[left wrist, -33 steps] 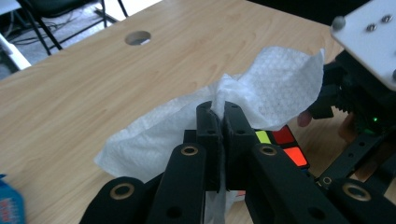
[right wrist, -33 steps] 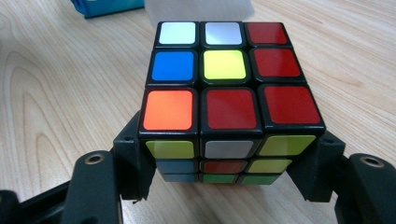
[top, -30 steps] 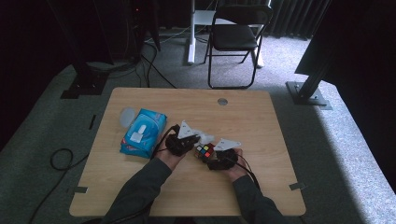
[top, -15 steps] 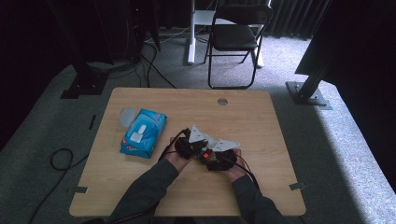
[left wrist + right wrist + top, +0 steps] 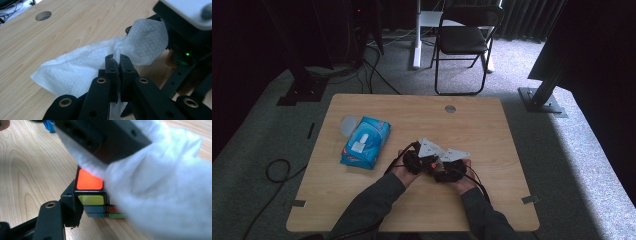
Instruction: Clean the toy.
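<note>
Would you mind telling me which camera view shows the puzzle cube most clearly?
The right gripper view: the puzzle cube sits close, with orange, yellow, blue and green stickers showing beside one black jaw, though the white wipe covers much of it. In the high view the cube is too small to make out between the grippers. The left gripper view shows the wipe instead.

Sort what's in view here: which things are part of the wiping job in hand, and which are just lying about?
In the job:
- white wipe, pinched in the left gripper
- puzzle cube, held at the right gripper, the wipe draped over it

Lying about:
- blue wipes pack, left on the table
- folding chair beyond the table
</note>
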{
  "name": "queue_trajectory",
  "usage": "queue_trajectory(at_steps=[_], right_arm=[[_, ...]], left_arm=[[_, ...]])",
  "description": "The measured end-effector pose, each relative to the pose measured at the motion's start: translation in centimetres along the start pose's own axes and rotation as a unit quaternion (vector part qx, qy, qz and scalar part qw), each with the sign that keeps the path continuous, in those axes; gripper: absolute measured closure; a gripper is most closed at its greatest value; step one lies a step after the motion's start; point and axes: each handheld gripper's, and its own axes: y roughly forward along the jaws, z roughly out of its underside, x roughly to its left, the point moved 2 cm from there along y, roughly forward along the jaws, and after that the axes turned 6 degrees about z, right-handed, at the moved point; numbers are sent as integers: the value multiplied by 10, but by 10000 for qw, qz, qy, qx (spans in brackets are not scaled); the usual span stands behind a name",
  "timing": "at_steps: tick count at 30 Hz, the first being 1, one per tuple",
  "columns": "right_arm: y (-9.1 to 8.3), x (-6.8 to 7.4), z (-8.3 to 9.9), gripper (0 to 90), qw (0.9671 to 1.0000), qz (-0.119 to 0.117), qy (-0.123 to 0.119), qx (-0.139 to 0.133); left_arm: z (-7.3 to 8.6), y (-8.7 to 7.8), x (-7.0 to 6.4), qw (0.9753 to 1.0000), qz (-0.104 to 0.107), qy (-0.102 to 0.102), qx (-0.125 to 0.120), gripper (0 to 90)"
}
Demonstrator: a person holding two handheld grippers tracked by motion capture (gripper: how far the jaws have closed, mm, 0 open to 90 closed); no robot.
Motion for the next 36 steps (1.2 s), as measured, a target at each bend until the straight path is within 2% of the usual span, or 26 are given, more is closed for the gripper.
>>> queue_trajectory(at_steps=[15,24,33,36], right_arm=[[-2,-3,0,342,10000,41,68,-27],[-1,-2,0,342,10000,41,46,-25],[-2,0,0,342,10000,-7,21,-40],[-2,1,-1,342,10000,-6,12,-51]], left_arm=[[2,-5,-10,9998,55,190,71,871],[1,-2,-8,9998,64,171,41,870],[-3,2,-3,9999,-80,141,1,870],[-2,0,2,9999,-151,68,-22,870]])
